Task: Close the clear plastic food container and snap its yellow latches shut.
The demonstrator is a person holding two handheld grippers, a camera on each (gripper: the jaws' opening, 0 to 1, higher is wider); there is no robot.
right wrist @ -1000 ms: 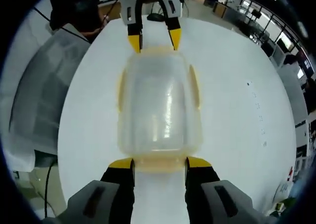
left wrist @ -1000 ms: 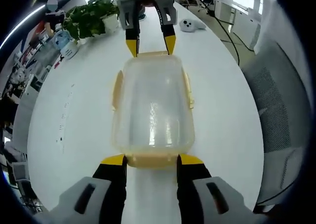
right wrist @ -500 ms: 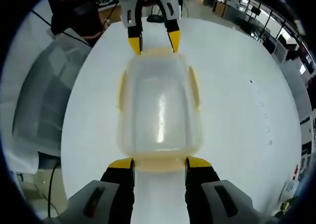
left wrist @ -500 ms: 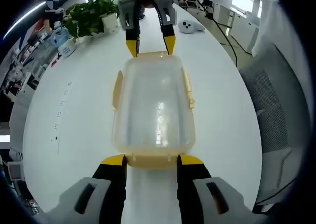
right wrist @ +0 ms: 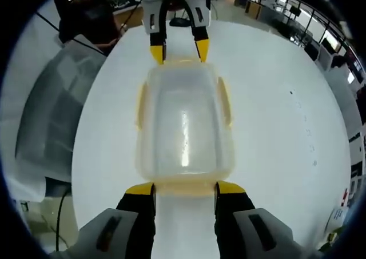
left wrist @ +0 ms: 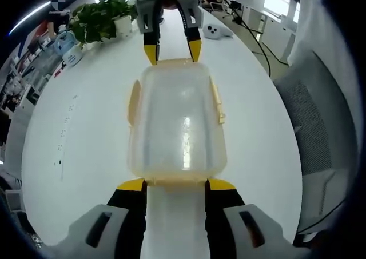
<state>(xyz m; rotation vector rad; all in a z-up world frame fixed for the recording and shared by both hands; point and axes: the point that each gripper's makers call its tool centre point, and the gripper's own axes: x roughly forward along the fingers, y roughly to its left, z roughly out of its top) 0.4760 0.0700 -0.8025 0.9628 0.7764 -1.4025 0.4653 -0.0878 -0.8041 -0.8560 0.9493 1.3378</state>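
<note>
Surface: white table (left wrist: 86,127), container (left wrist: 176,122) lying between the 2 grippers.
Left gripper (left wrist: 174,184): jaws spread, tips at the container's near end latch (left wrist: 174,184).
Right gripper (right wrist: 185,188): jaws likewise apart at the opposite end.
Left gripper view: potted plant (left wrist: 103,16), white controller (left wrist: 217,30).
Right gripper view: grey chair (right wrist: 48,116).
Change: container and grippers unmoved; camera shifted slightly.

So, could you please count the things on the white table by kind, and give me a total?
Clear food container: 1
Grippers: 2, the left gripper and the right gripper
Potted plant: 1
White controller: 1
Total: 5
</note>
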